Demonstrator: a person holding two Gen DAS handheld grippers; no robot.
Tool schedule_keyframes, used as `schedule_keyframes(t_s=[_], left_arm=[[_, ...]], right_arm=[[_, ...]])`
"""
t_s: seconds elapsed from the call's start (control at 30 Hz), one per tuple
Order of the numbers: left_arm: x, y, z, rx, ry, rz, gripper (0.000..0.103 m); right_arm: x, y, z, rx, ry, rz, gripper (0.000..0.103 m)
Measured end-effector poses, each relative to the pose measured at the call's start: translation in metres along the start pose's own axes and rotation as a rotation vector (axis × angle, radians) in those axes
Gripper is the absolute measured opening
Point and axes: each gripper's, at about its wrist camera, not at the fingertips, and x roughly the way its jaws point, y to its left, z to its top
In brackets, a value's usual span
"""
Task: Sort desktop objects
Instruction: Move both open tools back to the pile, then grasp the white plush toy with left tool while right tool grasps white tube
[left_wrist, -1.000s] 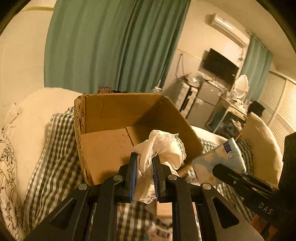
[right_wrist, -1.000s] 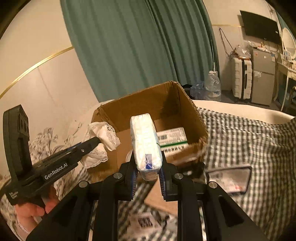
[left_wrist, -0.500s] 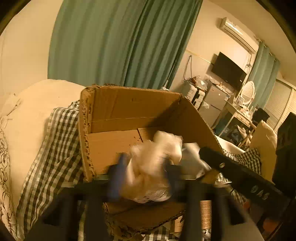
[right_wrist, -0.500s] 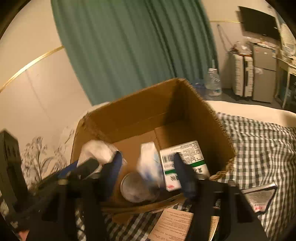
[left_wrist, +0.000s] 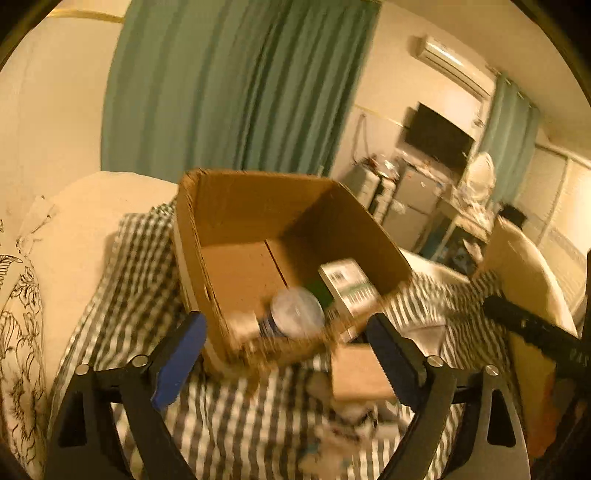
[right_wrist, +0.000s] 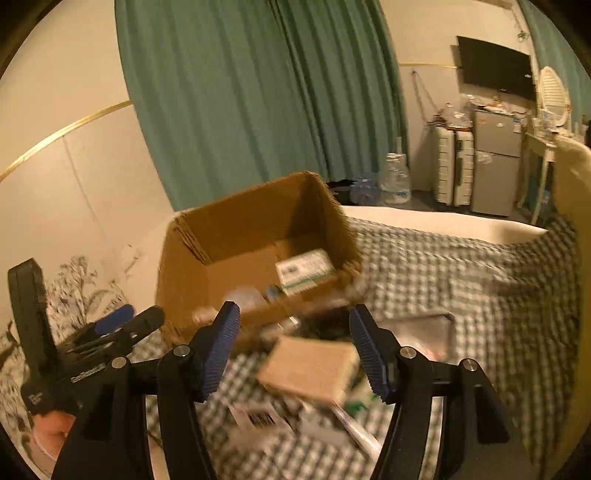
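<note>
A bedroom with teal pleated curtains (left_wrist: 236, 88) holds a bed under a green-and-white checked cover (right_wrist: 461, 273). On it stands an open brown cardboard box (left_wrist: 258, 206), holding a white-and-green printed carton (left_wrist: 347, 282), a round clear-lidded jar (left_wrist: 295, 312) and a blurred white bundle (left_wrist: 242, 325). A flat tan cardboard packet (right_wrist: 310, 369) lies on the cover before the box. The left claw (left_wrist: 284, 354) is opening wide, nothing between its jaws; the right claw (right_wrist: 295, 347) stands part open and empty.
</note>
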Motion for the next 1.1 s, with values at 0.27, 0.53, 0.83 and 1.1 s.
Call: schedule_keyframes(t_s=[0.27, 0.53, 0.83, 1.1], left_arm=[[0.003, -0.035, -0.068, 0.053, 0.131, -0.016, 0.096], [0.030, -0.037, -0.120, 0.030, 0.209, 0.025, 0.096], [0.058, -0.042, -0.136, 0.090, 0.254, 0.050, 0.096], [0.078, -0.033, -0.139, 0.053, 0.293, 0.048, 0.096]], right_arm=[[-0.016, -0.034, -0.054, 0.033, 0.058, -0.062, 0.062], [0.007, -0.067, -0.093, 0.108, 0.131, -0.057, 0.062], [0.045, -0.067, -0.104, 0.061, 0.209, -0.066, 0.062], [0.099, -0.050, -0.115, -0.072, 0.339, -0.094, 0.062]])
